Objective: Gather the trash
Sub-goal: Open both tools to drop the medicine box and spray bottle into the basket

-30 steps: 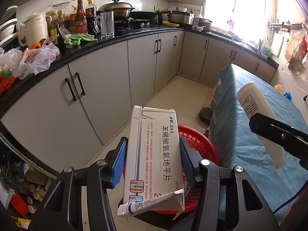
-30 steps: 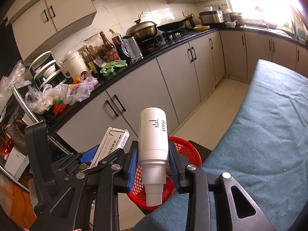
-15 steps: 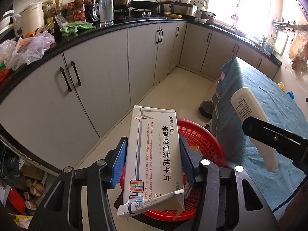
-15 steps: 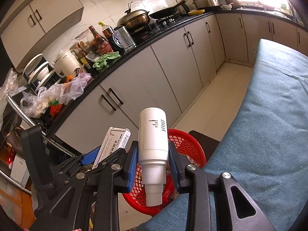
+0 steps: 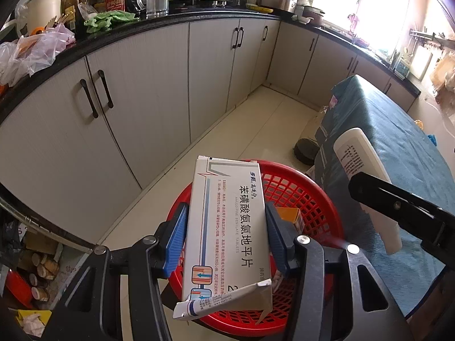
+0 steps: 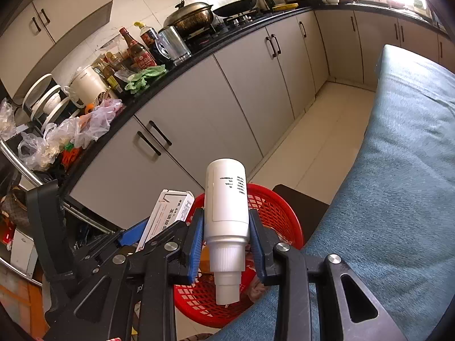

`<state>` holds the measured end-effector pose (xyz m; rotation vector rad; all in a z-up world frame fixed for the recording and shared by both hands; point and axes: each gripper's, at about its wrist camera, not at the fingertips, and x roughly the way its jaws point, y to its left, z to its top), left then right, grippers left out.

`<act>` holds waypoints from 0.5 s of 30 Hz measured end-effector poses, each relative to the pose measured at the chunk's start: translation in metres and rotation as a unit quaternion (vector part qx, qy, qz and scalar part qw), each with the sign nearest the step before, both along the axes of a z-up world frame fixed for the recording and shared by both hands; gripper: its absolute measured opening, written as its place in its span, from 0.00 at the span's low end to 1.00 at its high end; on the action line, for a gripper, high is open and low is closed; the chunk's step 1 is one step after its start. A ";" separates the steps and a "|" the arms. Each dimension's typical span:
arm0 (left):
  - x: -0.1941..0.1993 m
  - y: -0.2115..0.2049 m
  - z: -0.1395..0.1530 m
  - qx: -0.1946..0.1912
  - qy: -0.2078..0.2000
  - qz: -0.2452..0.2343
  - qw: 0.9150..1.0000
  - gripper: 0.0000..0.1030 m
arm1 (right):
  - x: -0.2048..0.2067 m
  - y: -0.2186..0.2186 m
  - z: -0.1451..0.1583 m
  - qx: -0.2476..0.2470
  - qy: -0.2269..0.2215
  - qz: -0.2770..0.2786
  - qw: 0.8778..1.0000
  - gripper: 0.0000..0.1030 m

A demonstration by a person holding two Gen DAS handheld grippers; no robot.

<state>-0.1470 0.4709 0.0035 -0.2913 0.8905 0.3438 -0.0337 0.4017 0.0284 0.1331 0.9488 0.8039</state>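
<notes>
Both grippers have come lower and closer to the red basket [image 5: 310,199], which fills more of each wrist view than it did a second ago, and the counter has slid toward the upper edge; neither grip has changed.

Collection looks partly done. An orange carton [image 5: 290,217] already lies in the basket, seen at about 3 o'clock of the left gripper [image 5: 226,240]. Two pieces are in hand and not yet dropped, so release over the basket is what remains for them; whether more trash waits elsewhere cannot be told.

Blue pads [image 5: 176,241] of the left gripper pinch a white medicine box [image 5: 227,227] by its long sides. It is a flat carton printed with Chinese characters and small arrow graphics, its near end flap torn open and bent. It hangs directly over the basket's 9 o'clock side.

In the right wrist view the right gripper [image 6: 227,244] clamps a white plastic bottle [image 6: 227,199] near its shoulder. The bottle is smooth, with a small printed label, and points base away from the camera, its ribbed neck toward it. It sits above the basket, close to the edge of the blue-covered table [image 6: 398,184] at 3 o'clock.
</notes>
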 end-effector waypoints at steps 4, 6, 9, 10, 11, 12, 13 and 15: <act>0.000 0.001 -0.005 0.000 0.005 0.005 1.000 0.50 | 0.004 0.004 -0.007 -0.005 0.006 0.001 1.000 0.32; -0.001 0.002 -0.006 -0.001 0.005 0.008 1.000 0.50 | 0.005 0.004 -0.010 -0.007 0.006 0.002 1.000 0.32; -0.002 0.003 -0.006 -0.004 0.004 0.008 1.000 0.50 | 0.005 0.005 -0.012 -0.007 0.008 0.001 1.000 0.32; -0.003 0.003 -0.006 -0.006 0.003 0.007 1.000 0.50 | 0.005 0.004 -0.012 -0.007 0.008 0.001 1.000 0.32; -0.003 0.004 -0.006 -0.008 0.003 0.006 1.000 0.50 | 0.006 0.004 -0.012 -0.006 0.009 0.000 1.000 0.33; -0.003 0.003 -0.006 -0.010 0.002 0.005 1.000 0.52 | 0.006 0.003 -0.012 -0.004 0.012 0.000 1.000 0.33; -0.005 0.002 -0.005 -0.011 0.000 0.004 1.000 0.55 | 0.006 0.002 -0.012 0.000 0.014 -0.001 1.000 0.33; -0.007 0.001 -0.003 -0.011 -0.006 0.003 1.000 0.61 | 0.006 0.000 -0.011 0.006 0.016 -0.004 1.000 0.34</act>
